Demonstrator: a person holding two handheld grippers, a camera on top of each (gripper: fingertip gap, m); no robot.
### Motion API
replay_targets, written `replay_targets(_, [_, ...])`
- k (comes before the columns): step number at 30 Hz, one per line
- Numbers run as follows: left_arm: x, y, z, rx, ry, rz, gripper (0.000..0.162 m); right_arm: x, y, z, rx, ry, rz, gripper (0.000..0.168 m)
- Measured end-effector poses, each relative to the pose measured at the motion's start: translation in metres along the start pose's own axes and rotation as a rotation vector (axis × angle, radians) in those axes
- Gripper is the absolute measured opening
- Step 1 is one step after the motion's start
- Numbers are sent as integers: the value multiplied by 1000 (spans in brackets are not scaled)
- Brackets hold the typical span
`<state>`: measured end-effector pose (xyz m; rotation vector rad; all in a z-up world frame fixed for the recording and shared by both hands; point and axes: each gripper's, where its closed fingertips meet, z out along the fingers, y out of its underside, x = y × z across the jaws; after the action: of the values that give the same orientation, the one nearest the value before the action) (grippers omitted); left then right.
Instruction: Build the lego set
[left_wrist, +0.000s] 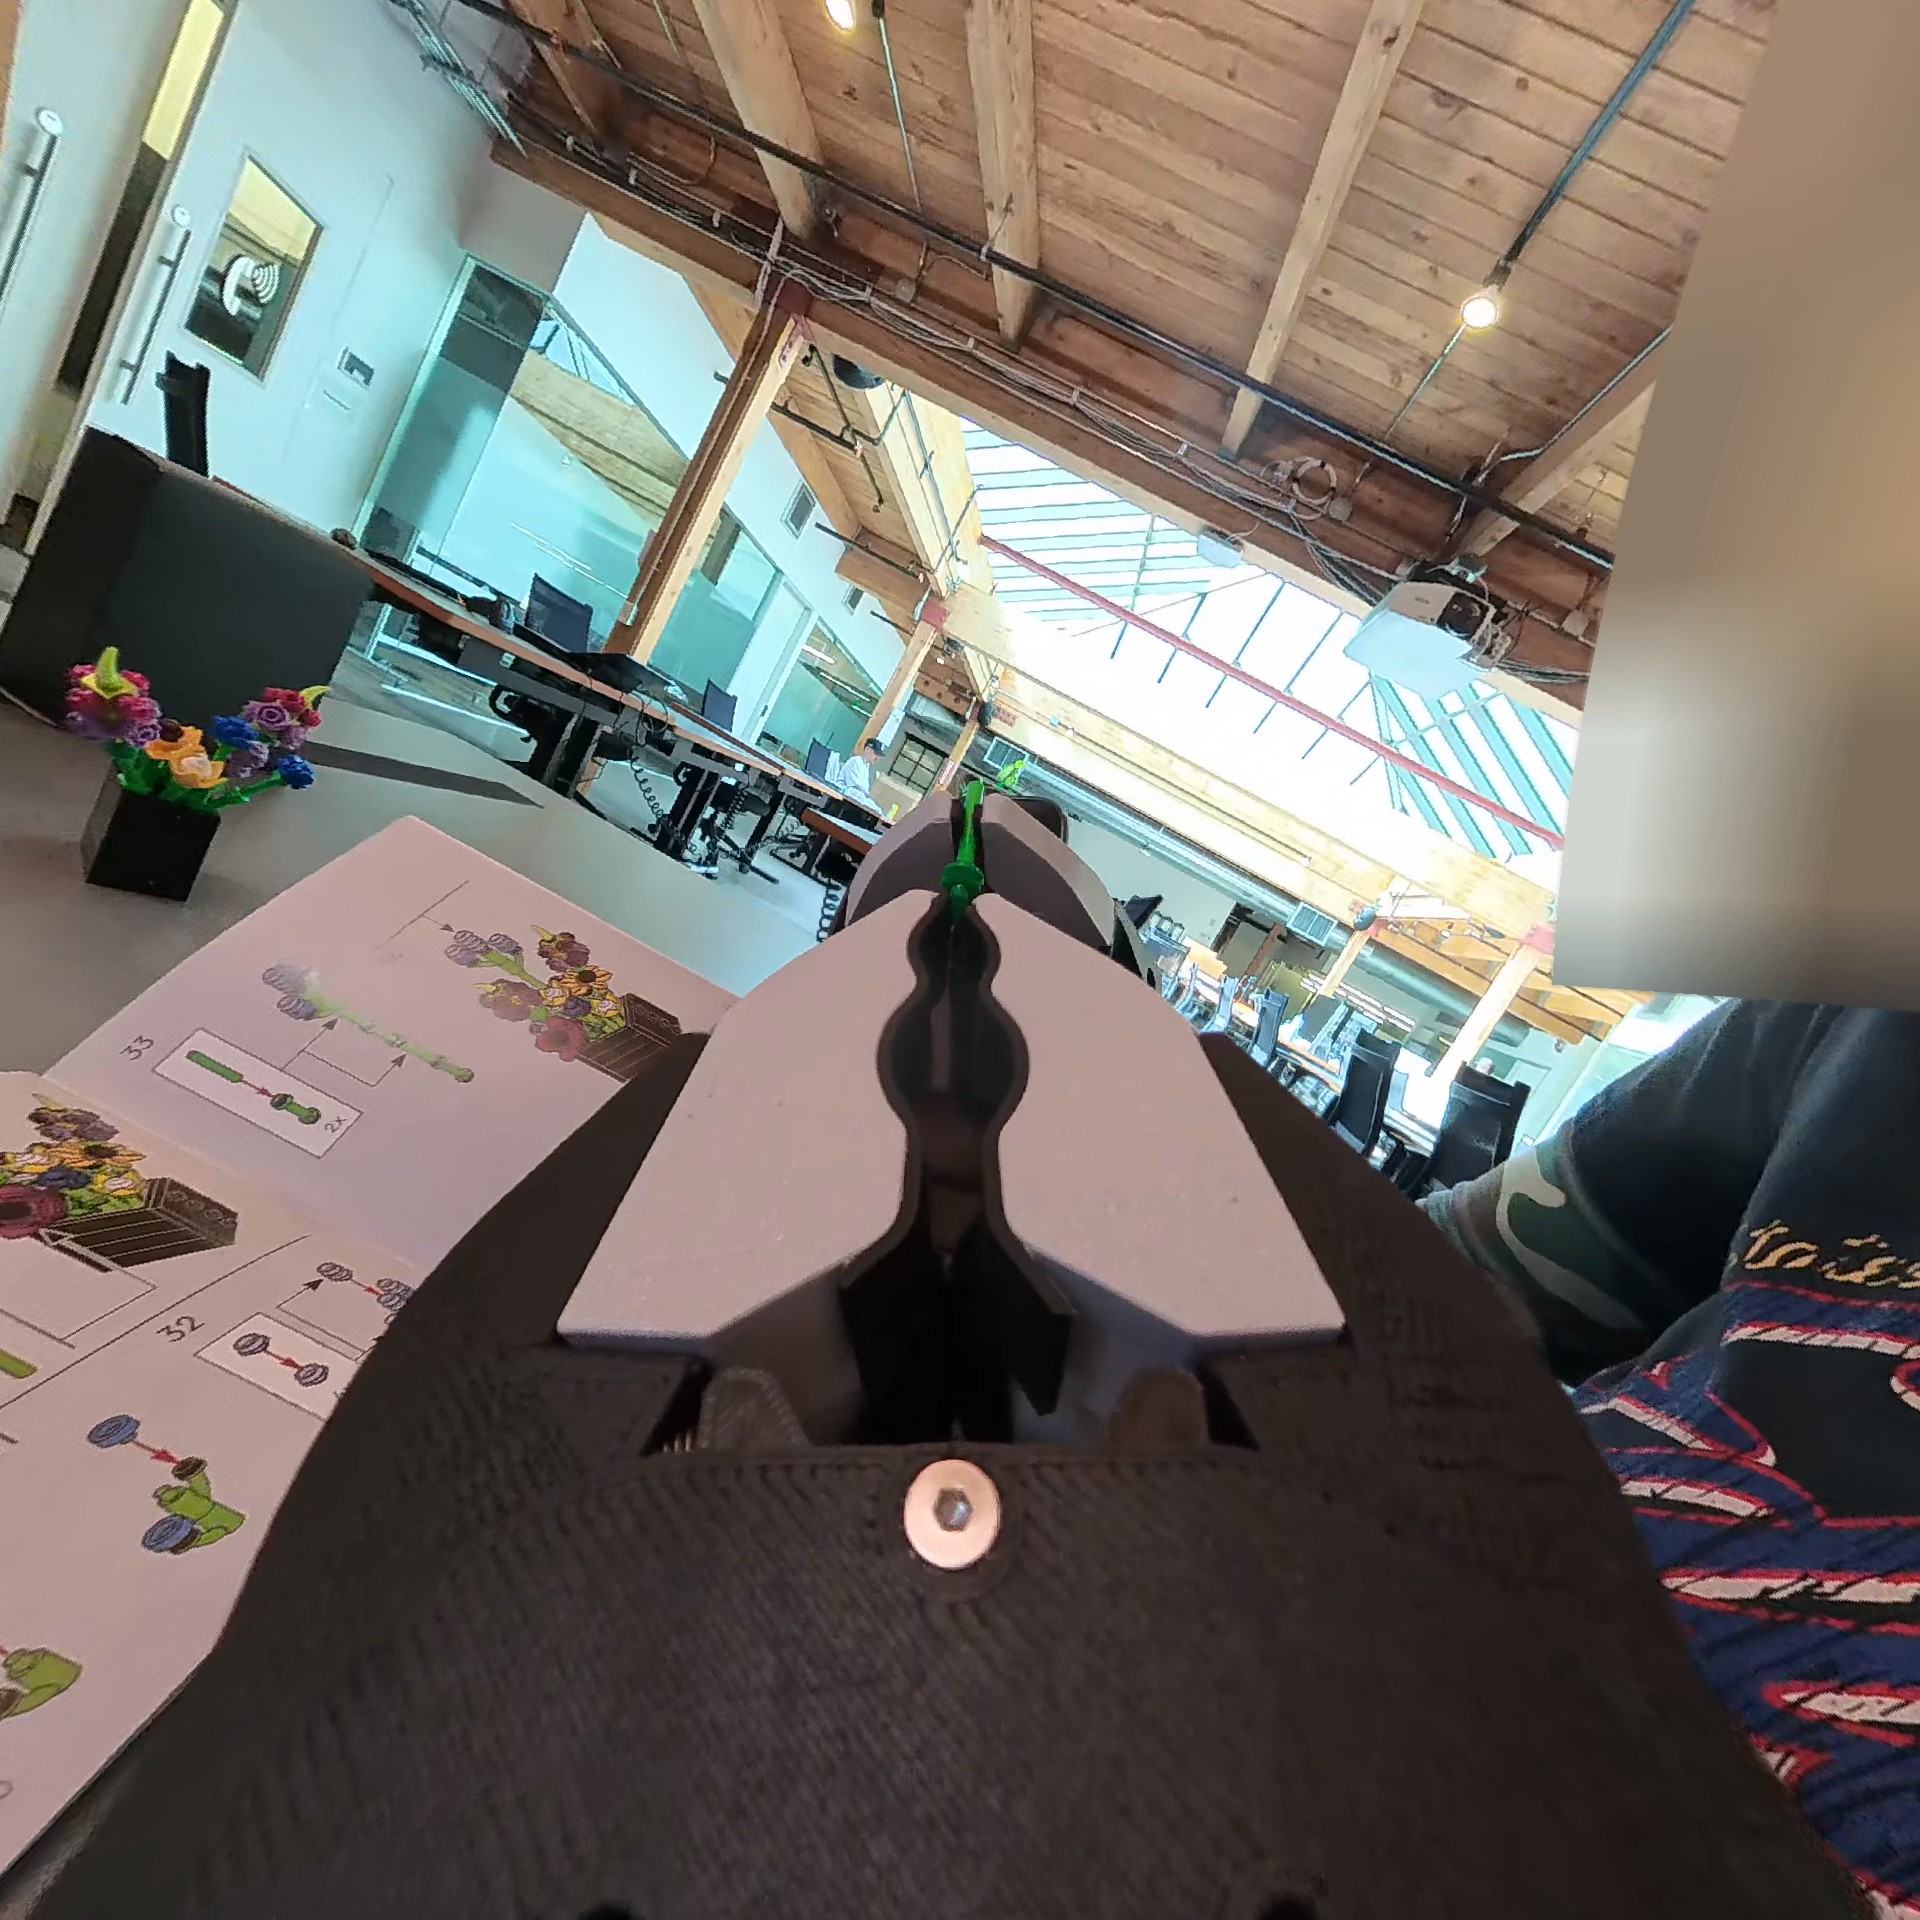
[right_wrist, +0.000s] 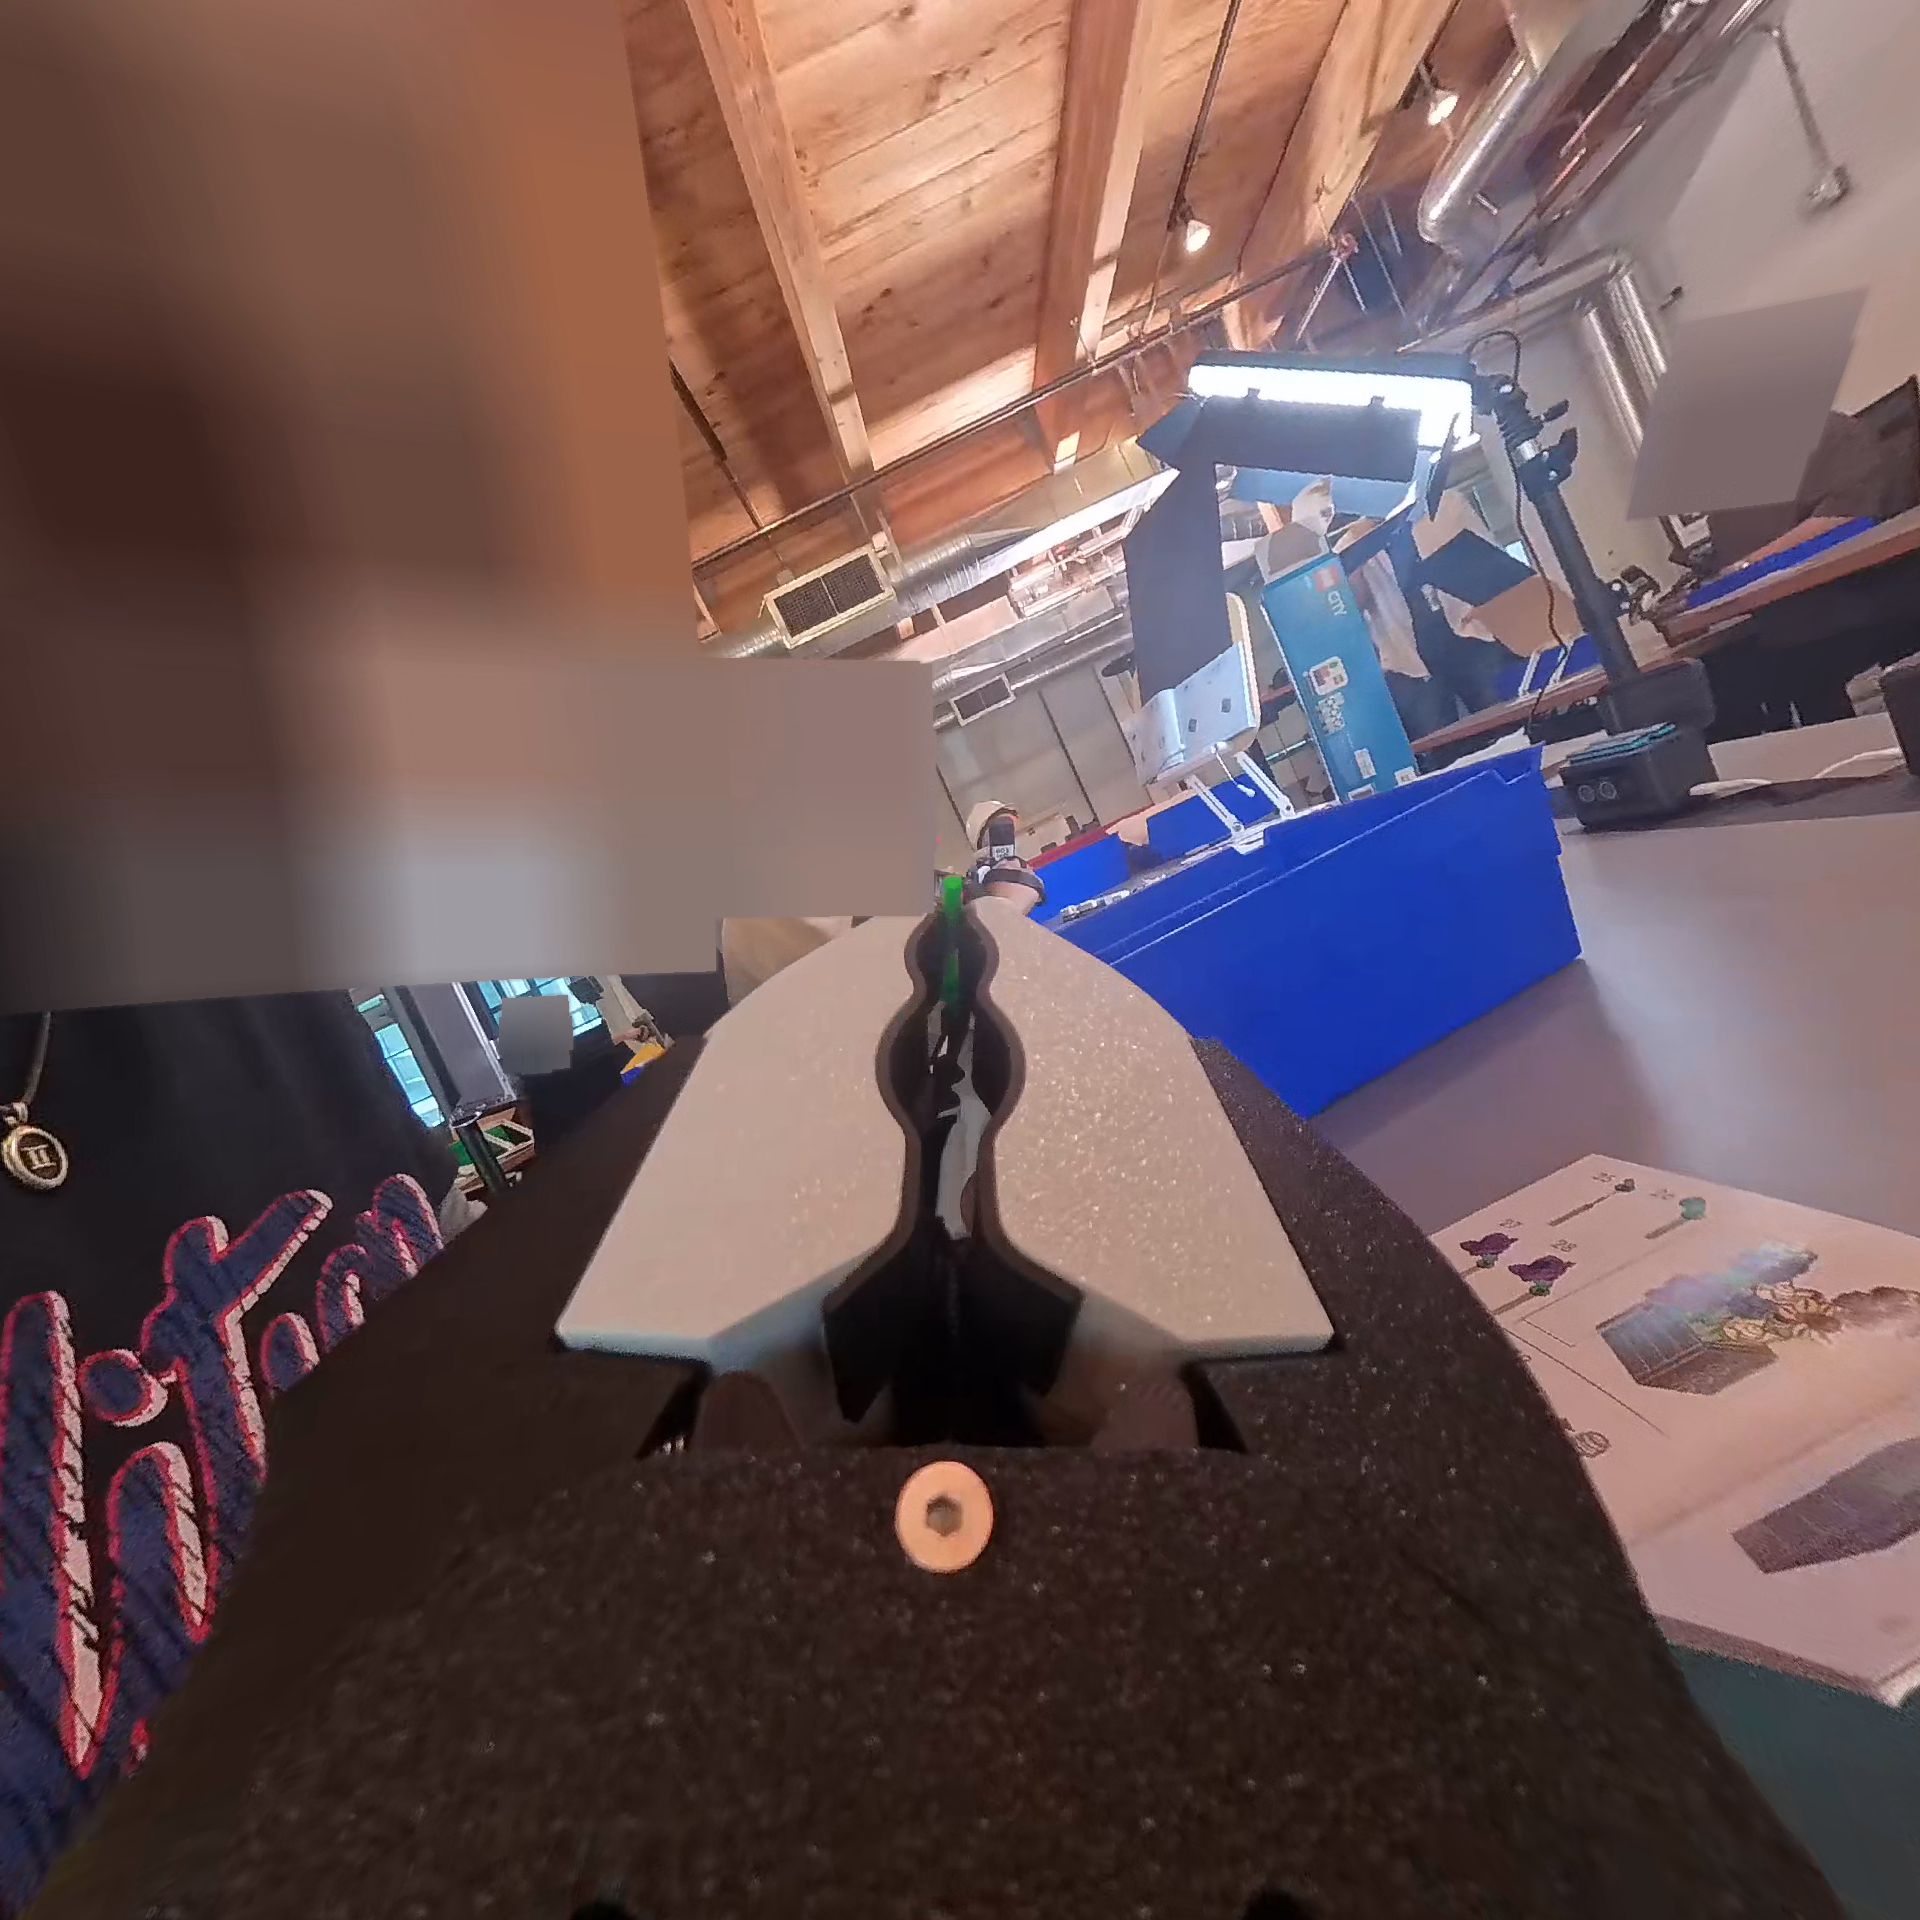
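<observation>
Both grippers are raised off the table and meet tip to tip. My left gripper (left_wrist: 951, 920) is shut on a thin green lego stem piece (left_wrist: 964, 847) that sticks out past its tips. The grey fingers (left_wrist: 1029, 862) of the other gripper close around the same stem from the far side. In the right wrist view my right gripper (right_wrist: 951, 930) is shut on the green stem (right_wrist: 951, 896), with only its tip showing. A built lego flower bouquet (left_wrist: 187, 743) in a black pot stands on the table at the left.
An open instruction booklet (left_wrist: 312, 1091) lies on the grey table under the grippers and also shows in the right wrist view (right_wrist: 1714, 1403). Blue bins (right_wrist: 1351, 935) stand on the table to the right. A person's dark printed shirt (left_wrist: 1766, 1455) is close by. The grippers are tip to tip, or close to it.
</observation>
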<state>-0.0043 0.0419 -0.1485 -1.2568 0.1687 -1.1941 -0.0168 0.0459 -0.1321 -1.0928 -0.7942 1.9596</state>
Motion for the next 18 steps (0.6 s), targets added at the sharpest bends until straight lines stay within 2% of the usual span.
replay_targets(9, [-3,4,1,-29,-11,-13,2,3,4,-4,-84,32,0,2])
replay_targets(13, [-1,9,3,-64,-11,7,2,3,6,-8,-107,25,68,3])
replay_targets(18, [-1,13,4,-91,-18,20,1,3,8,-12,-179,60,37,3])
